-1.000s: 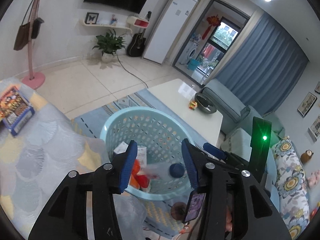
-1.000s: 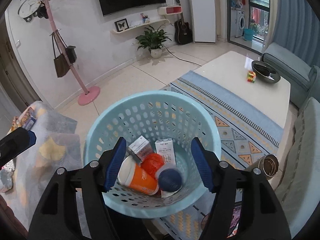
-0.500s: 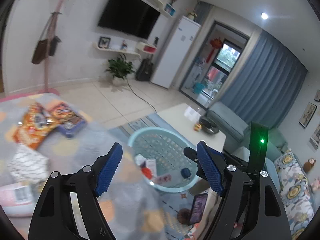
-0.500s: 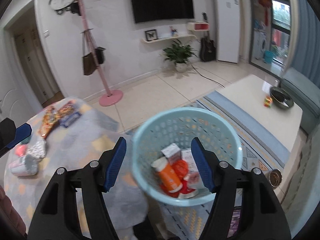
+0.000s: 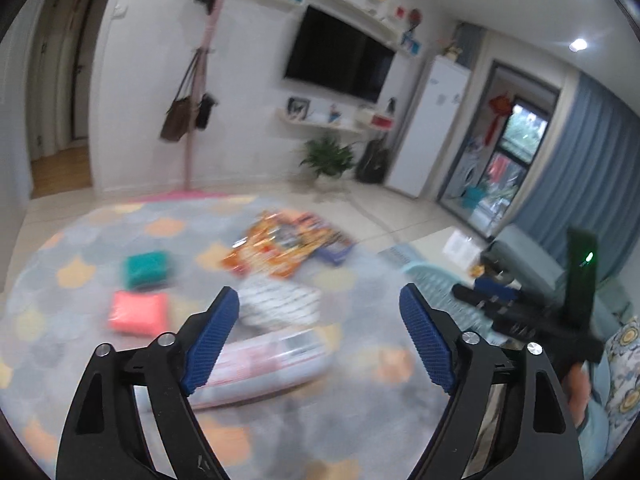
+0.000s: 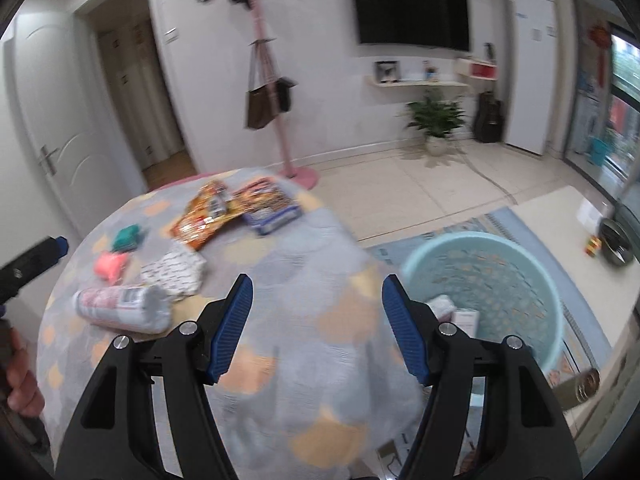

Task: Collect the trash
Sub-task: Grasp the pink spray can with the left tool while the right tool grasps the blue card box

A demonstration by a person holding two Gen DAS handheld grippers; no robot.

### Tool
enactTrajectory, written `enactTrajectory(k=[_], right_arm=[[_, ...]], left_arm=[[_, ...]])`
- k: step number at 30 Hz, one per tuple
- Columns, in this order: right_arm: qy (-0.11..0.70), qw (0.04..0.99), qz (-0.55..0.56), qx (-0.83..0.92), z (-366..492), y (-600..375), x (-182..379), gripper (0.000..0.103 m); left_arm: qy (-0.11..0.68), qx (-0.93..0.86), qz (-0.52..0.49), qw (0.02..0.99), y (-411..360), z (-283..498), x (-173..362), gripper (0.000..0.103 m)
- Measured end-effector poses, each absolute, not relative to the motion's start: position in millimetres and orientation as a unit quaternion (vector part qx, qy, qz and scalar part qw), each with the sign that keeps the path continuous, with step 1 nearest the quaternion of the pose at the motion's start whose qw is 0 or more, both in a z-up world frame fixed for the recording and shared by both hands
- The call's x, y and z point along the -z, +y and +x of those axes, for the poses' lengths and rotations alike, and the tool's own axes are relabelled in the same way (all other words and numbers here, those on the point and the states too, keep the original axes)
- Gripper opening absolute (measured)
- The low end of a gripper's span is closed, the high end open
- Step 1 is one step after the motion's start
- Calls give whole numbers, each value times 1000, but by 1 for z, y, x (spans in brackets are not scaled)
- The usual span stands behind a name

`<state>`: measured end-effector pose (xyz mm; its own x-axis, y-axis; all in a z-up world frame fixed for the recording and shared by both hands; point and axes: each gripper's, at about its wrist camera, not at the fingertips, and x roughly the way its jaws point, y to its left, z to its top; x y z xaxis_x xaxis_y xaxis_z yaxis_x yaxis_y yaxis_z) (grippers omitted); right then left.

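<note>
Both tools gape: left tool [image 5: 319, 334] over table [image 6: 304, 248]; right tool [image 6: 317, 322] beside basket [image 6: 556, 280].

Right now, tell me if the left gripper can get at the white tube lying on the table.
Probably yes. The left gripper is open and empty, and the white tube lies on its side just ahead of its fingers on the tablecloth. Nothing sits between them; the patterned pouch lies just beyond.

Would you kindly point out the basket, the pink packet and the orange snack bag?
basket [image 6: 532, 252]: right wrist view, far rim.
pink packet [image 6: 109, 265]: right wrist view, top face.
orange snack bag [image 6: 202, 216]: right wrist view, middle of bag.
</note>
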<state>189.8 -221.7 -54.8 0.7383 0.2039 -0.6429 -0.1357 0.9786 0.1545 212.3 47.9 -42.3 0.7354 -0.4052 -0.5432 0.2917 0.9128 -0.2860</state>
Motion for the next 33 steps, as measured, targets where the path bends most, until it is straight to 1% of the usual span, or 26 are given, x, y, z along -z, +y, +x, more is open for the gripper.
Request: enactTrajectory(k=[3, 8, 10, 13, 15, 18, 20, 23, 28, 33], right_arm=[[350, 930, 32, -106, 205, -198, 54, 64], [362, 921, 41, -137, 241, -175, 62, 64], [362, 924, 29, -123, 258, -170, 68, 64], [368, 922, 8, -119, 282, -165, 80, 70], [372, 921, -7, -114, 294, -163, 87, 78], [384, 915, -26, -123, 316, -157, 96, 84], [390, 912, -45, -122, 326, -151, 102, 84], [408, 902, -54, -127, 344, -147, 110, 84], [415, 897, -79, -130, 363, -137, 112, 84], [419, 893, -77, -147, 375, -133, 112, 84]], left_arm=[[347, 189, -96, 914, 73, 225, 58, 81], [384, 174, -75, 904, 87, 240, 83, 81], [403, 173, -61, 897, 86, 243, 92, 81], [412, 170, -32, 894, 83, 236, 98, 80], [425, 177, -23, 887, 82, 229, 98, 80], [453, 201, -9, 869, 73, 216, 96, 80], [462, 203, 24, 863, 63, 207, 96, 80], [474, 199, 46, 856, 54, 205, 100, 80], [494, 196, 37, 846, 47, 213, 114, 74], [493, 187, 22, 850, 41, 218, 119, 74]])
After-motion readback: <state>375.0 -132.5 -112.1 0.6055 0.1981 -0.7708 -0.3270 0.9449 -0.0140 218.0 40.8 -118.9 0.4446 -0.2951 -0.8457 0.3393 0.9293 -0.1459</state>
